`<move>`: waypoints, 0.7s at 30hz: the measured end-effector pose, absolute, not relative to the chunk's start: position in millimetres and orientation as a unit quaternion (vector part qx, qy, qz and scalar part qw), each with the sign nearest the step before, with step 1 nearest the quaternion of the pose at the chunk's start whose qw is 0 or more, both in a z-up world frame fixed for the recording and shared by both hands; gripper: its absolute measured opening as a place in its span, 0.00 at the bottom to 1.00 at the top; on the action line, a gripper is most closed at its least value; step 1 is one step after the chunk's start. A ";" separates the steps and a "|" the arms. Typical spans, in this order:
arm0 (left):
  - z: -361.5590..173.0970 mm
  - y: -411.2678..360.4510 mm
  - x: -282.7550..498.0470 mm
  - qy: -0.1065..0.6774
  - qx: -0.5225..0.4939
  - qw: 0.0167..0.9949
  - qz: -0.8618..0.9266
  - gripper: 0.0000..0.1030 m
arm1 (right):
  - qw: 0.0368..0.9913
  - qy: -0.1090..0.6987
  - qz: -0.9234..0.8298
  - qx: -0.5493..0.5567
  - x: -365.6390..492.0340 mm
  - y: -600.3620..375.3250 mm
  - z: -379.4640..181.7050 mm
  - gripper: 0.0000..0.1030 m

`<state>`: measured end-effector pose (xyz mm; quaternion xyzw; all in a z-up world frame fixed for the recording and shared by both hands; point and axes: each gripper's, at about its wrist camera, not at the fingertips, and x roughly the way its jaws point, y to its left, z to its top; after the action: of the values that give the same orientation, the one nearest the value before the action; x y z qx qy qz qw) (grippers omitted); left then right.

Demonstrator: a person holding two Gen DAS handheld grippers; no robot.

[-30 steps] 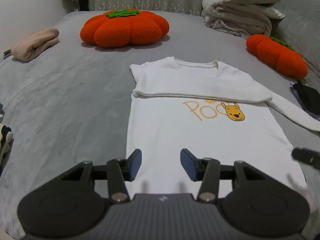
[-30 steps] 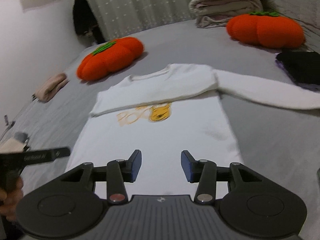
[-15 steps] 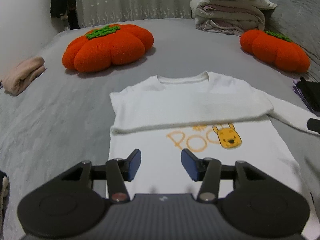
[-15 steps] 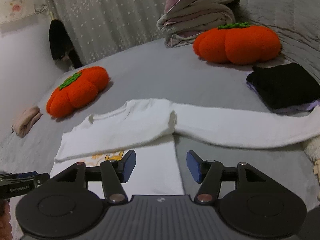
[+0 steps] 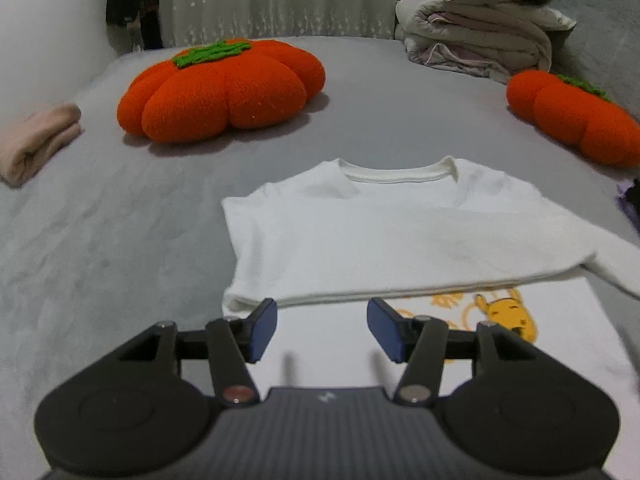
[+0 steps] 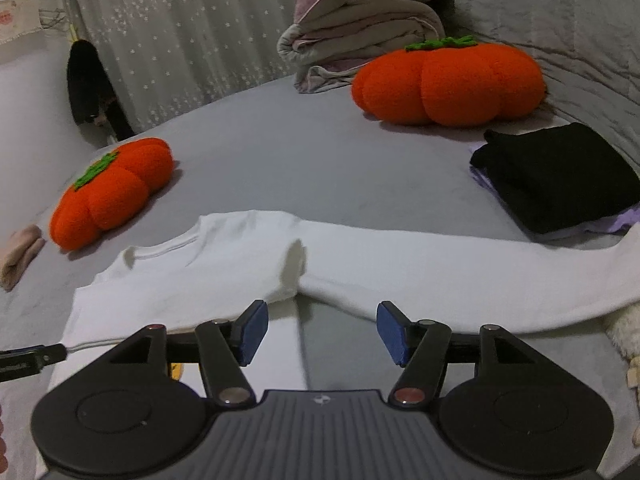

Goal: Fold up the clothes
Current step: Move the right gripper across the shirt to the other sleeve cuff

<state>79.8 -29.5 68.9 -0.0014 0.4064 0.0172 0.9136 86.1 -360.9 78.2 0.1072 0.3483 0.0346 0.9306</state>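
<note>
A white long-sleeved shirt (image 5: pixel 400 236) lay flat on the grey bed (image 5: pixel 100 240), occupying the centre and lower right of the left wrist view. One sleeve was folded across the chest, partly covering an orange bear print (image 5: pixel 504 312). In the right wrist view, the other sleeve (image 6: pixel 460 268) extended straight toward the right edge of the frame.

The left tool (image 5: pixel 322 330) hovered over the shirt's lower body, at the bottom centre of its frame. Its jaws had just been opening, stood moderately wide, and held nothing. The right tool (image 6: pixel 322 330) hovered over the shirt's side edge below the armpit. Its jaws had just been opening, were likewise apart, and held nothing.

Two orange pumpkin cushions (image 6: pixel 448 80) lay beyond the shirt. A folded black garment (image 6: pixel 556 176) lay at the right of the right wrist view.
</note>
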 end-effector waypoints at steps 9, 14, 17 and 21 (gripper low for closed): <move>61.3 -19.7 92.2 0.413 -0.010 0.910 0.032 0.51 | 0.926 0.360 0.001 0.108 107.0 -383.5 69.2 0.59; 60.4 -12.2 94.1 0.414 -0.022 0.909 0.032 0.52 | 0.913 0.360 -0.055 0.186 111.7 -432.6 64.7 0.59; 59.3 -11.7 95.0 0.415 -0.023 0.909 0.027 0.53 | 0.897 0.361 -0.099 0.233 111.1 -465.0 59.4 0.59; 56.8 -12.1 95.9 0.416 -0.023 0.909 0.022 0.54 | 0.887 0.349 -0.163 0.256 102.2 -496.7 61.2 0.59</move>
<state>95.9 -12.1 56.8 -0.0232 0.4164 0.0218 0.9086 102.2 -496.7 61.2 0.2559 0.3490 -0.1630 0.8866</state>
